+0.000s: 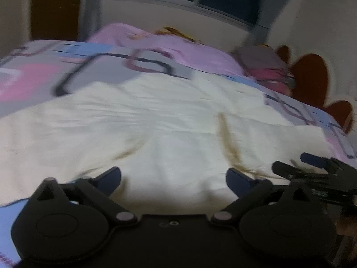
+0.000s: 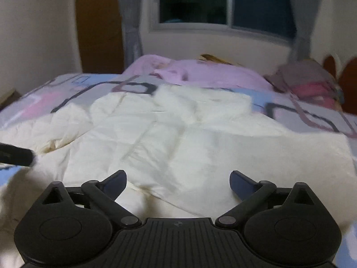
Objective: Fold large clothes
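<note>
A large cream-white padded garment lies spread on the bed, with folds and a fluffy collar at its far end. My left gripper hovers open just over the garment's near part, nothing between its fingers. My right gripper also stands open over the cream garment, its fingers wide apart and empty. The right gripper shows at the lower right of the left wrist view as black fingers. A black piece of the left gripper enters the right wrist view from the left edge.
The bed sheet is patterned in pink, blue and grey. A lilac blanket and a pile of grey and pink clothes lie at the far side. Behind are a window, curtains, a brown door and a dark red headboard.
</note>
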A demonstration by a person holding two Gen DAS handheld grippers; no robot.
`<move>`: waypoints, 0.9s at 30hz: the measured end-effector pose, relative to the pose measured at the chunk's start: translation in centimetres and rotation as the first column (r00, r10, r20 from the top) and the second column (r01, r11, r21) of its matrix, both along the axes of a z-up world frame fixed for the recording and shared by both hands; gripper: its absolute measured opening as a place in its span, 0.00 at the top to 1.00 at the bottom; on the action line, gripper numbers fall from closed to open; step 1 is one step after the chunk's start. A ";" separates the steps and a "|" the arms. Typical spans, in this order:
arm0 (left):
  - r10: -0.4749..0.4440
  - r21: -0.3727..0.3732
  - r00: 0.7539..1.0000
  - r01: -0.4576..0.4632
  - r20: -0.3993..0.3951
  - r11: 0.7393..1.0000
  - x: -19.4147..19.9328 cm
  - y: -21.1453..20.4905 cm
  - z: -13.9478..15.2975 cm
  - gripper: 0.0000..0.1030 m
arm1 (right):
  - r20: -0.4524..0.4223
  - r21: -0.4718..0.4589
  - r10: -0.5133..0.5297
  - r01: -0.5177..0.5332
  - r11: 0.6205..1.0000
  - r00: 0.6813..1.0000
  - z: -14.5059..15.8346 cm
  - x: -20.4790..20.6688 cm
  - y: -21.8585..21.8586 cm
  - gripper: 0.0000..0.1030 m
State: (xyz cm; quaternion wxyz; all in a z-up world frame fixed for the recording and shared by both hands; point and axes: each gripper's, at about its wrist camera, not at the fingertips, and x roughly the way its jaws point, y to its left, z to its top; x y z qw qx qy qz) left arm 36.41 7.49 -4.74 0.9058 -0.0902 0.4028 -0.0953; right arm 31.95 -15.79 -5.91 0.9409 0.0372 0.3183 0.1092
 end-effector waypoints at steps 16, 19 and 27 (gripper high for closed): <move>-0.153 -0.075 0.980 0.144 -0.129 0.987 8.5 -9.2 -4.8 0.85 | -0.201 0.131 -0.357 0.386 0.913 0.912 -2.4 -3.7 -17.5 0.56; -0.125 -0.061 0.990 0.122 -0.060 0.991 8.0 -9.0 -3.7 0.95 | -0.212 0.158 -0.382 0.418 0.895 0.899 -2.7 -3.4 -18.5 0.58; 0.017 -0.015 1.000 -0.017 0.024 1.000 6.4 -2.8 -0.9 0.96 | -0.204 0.150 -0.345 0.378 0.914 0.916 -3.1 -2.2 -18.0 0.58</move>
